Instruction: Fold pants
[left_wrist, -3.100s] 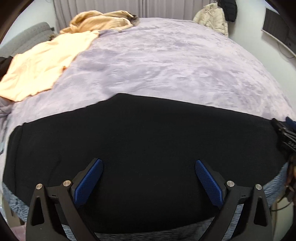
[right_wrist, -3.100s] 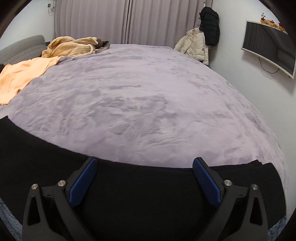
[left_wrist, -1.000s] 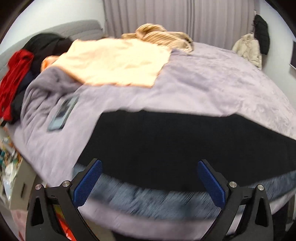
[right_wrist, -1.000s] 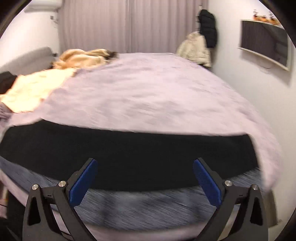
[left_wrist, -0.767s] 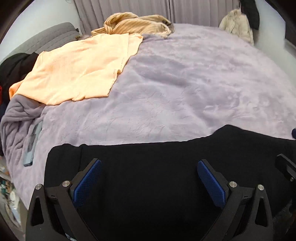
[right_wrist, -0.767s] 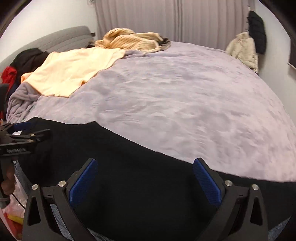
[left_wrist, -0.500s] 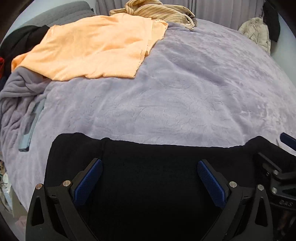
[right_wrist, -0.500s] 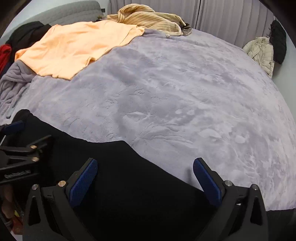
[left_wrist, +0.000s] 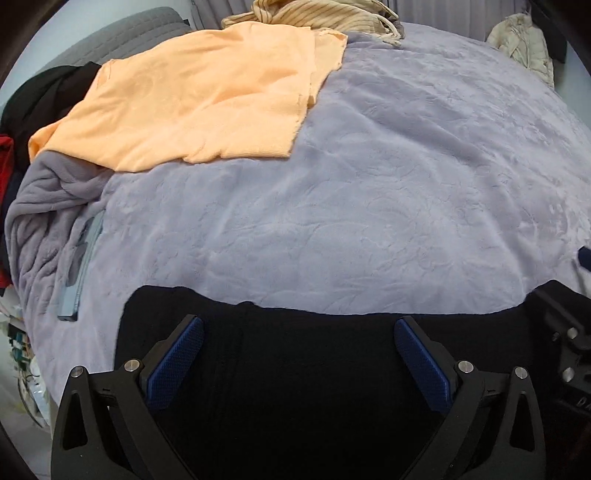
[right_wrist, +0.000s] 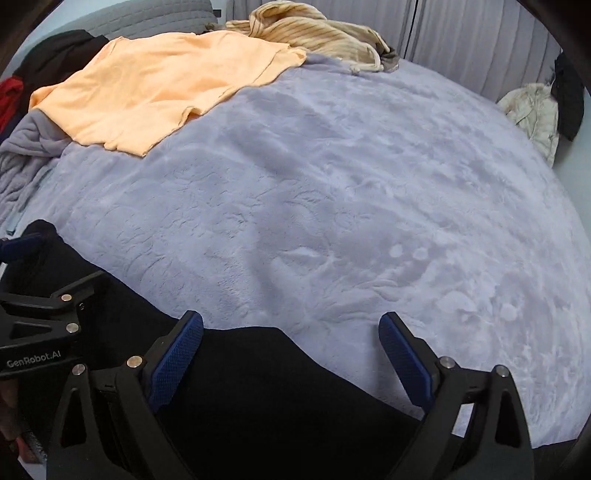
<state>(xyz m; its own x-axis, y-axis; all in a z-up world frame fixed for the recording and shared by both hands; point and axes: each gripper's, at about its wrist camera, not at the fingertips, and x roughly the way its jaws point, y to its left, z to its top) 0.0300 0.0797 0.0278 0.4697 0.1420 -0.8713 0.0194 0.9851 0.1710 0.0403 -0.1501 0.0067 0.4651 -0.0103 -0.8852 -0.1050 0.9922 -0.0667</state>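
Observation:
Black pants (left_wrist: 314, 369) lie flat along the near edge of a lilac bed cover (left_wrist: 369, 192). My left gripper (left_wrist: 298, 325) hangs open just over their left end, blue pads wide apart and both over black cloth. Close to its right is my right gripper (right_wrist: 291, 321), pointing down at the far edge of the pants (right_wrist: 240, 387). Its jaws are closing but still wide; cloth lies below and between them, and the pads do not press on it. Each wrist view catches the other gripper at its side edge: the right gripper (left_wrist: 565, 332) and the left gripper (right_wrist: 44, 295).
An orange shirt (left_wrist: 192, 99) is spread at the back left, with a striped beige garment (left_wrist: 325, 14) behind it. A phone (left_wrist: 79, 266) rests on the bunched blanket at the left. Dark and red clothes (left_wrist: 40, 92) are piled far left. A cream jacket (left_wrist: 524, 40) hangs at the back right.
Both grippers have swung left along the pants and sunk toward them, ending side by side over the left end. Over the last half second they have hardly moved.

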